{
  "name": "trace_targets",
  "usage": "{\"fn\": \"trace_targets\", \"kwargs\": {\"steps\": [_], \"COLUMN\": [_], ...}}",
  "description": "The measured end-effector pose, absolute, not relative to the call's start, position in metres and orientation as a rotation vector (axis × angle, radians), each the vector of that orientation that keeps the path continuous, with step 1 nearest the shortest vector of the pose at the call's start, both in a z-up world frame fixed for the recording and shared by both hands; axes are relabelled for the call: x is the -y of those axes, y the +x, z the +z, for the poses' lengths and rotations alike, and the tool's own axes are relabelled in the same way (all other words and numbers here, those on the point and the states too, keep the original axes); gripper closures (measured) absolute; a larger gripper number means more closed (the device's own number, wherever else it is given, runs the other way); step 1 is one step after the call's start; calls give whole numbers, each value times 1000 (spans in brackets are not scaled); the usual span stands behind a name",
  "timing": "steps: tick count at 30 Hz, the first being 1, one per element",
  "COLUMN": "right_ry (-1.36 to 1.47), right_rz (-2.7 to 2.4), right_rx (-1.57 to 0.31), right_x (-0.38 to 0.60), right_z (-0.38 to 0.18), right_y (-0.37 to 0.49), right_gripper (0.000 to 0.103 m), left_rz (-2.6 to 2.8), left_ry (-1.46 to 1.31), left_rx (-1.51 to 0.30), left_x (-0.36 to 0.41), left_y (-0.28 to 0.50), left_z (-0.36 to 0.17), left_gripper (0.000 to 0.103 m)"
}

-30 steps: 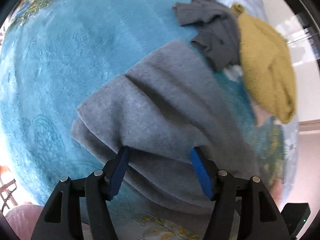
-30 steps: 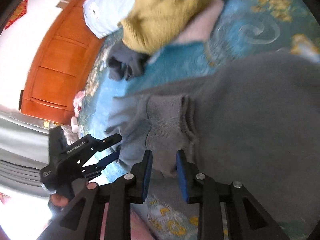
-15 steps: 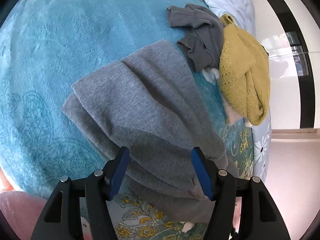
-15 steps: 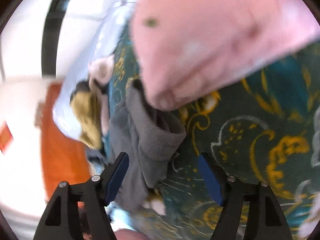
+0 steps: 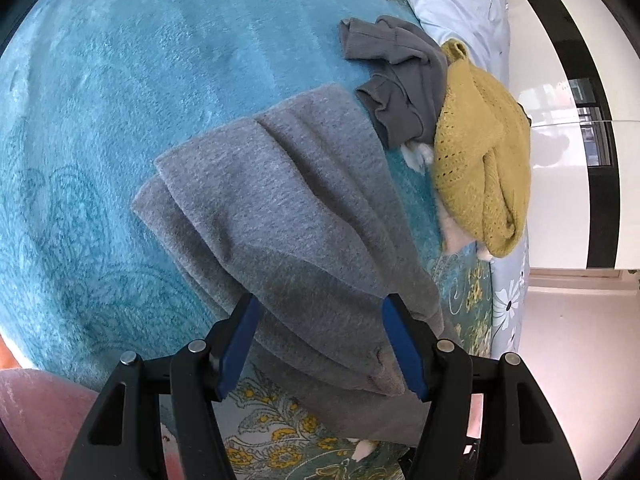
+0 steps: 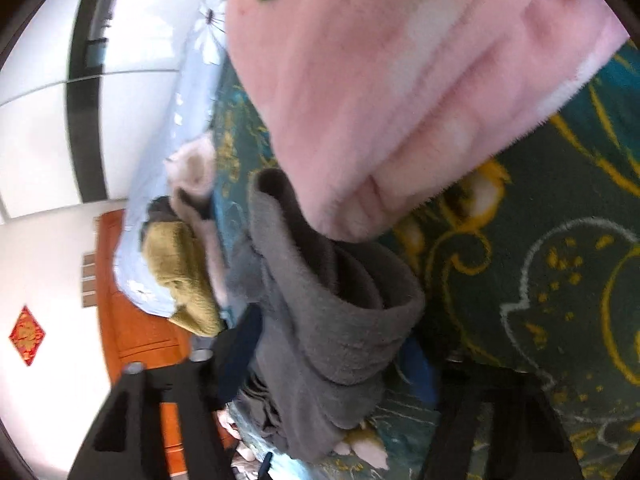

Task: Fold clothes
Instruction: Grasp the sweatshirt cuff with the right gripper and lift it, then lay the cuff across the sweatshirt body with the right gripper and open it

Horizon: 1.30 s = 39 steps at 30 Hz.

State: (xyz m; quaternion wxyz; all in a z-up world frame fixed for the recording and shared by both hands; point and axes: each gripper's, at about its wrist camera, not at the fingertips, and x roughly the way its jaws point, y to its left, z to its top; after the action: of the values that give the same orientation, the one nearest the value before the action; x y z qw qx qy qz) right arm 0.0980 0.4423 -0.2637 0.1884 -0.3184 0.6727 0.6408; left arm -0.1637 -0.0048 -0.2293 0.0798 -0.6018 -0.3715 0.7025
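Observation:
A grey sweater (image 5: 280,208) lies folded in layers on the teal blanket (image 5: 140,80). My left gripper (image 5: 320,336) hovers over its near edge, open, the blue pads standing apart on either side of the cloth without pinching it. In the blurred right wrist view, a thick rolled fold of the same grey sweater (image 6: 332,320) sits between the jaws of my right gripper (image 6: 328,360). Those jaws are closing around it, and I cannot see the pads pressing on it. A pink fuzzy sleeve (image 6: 380,100) hangs just above that fold.
A dark grey garment (image 5: 400,80) and a yellow knit (image 5: 480,160) are piled at the far right of the bed, beside pale blue bedding (image 5: 452,0). The bed's edge and floor (image 5: 568,340) lie to the right. Green patterned bedspread (image 6: 540,280) lies under the sweater's end.
My right gripper let go of the sweater's cuff, rolled and swung over to the bed's edge, opened wide, then began narrowing on a thick fold. The left gripper only turned a little.

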Motion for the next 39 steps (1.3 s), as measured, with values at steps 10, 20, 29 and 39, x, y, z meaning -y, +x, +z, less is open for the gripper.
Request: {"fn": "trace_targets", "kwargs": {"steps": [10, 20, 29, 39], "right_ry": [-1062, -1245, -1725, -1791], "right_rz": [2170, 2659, 2702, 2912], "right_rx": [-1448, -1110, -795, -729], "right_x": [-414, -267, -145, -142], "right_z": [-164, -71, -140, -135], "right_y": [44, -97, -164, -145], "right_gripper": [80, 80, 77, 42], "left_rz": [2089, 2182, 2305, 2270], "left_ry": [-1765, -1659, -1570, -1585], "left_rx": [1126, 1161, 1249, 1374], "left_x": [9, 25, 56, 66], "left_y": [-162, -154, -143, -141], "left_z": [-226, -211, -201, -210], "left_gripper": [38, 38, 38, 38]}}
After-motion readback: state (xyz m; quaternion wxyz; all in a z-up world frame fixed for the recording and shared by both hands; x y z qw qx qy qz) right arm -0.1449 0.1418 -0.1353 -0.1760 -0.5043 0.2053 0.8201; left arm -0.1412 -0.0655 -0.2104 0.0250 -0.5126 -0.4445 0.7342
